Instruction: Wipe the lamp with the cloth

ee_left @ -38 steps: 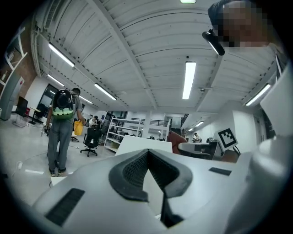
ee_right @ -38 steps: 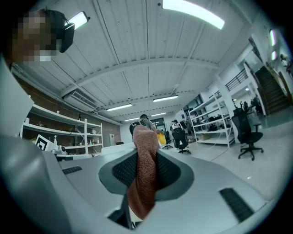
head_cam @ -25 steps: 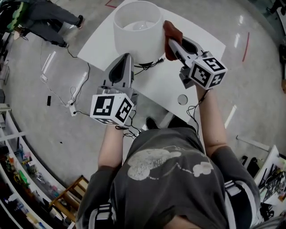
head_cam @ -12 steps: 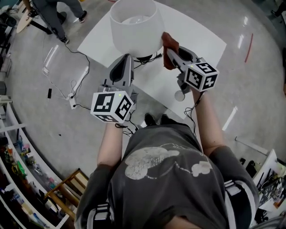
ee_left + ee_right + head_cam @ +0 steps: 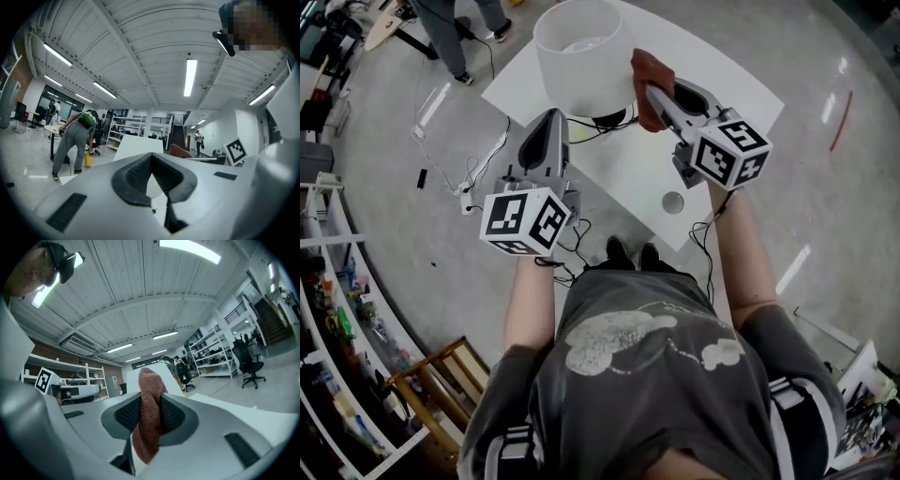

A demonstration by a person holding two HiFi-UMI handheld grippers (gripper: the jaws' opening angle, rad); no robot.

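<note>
A white lamp [image 5: 584, 56] stood on a table [image 5: 722, 84]. The right gripper [image 5: 661, 103] had its jaws clamped on a rust-red cloth [image 5: 652, 77], held just beside the shade's right side; contact was unclear. The left gripper [image 5: 549, 120], jaws together and empty, hovered near the base. Wiping seemed underway; next, likely press the cloth along the shade.

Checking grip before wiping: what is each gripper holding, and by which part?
Right gripper pinches the cloth near its middle, ends poking past the fingers. Left gripper holds nothing.

white table [image 5: 727, 89], wooden frame [image 5: 431, 380], cluttered shelves [image 5: 323, 281] at left
</note>
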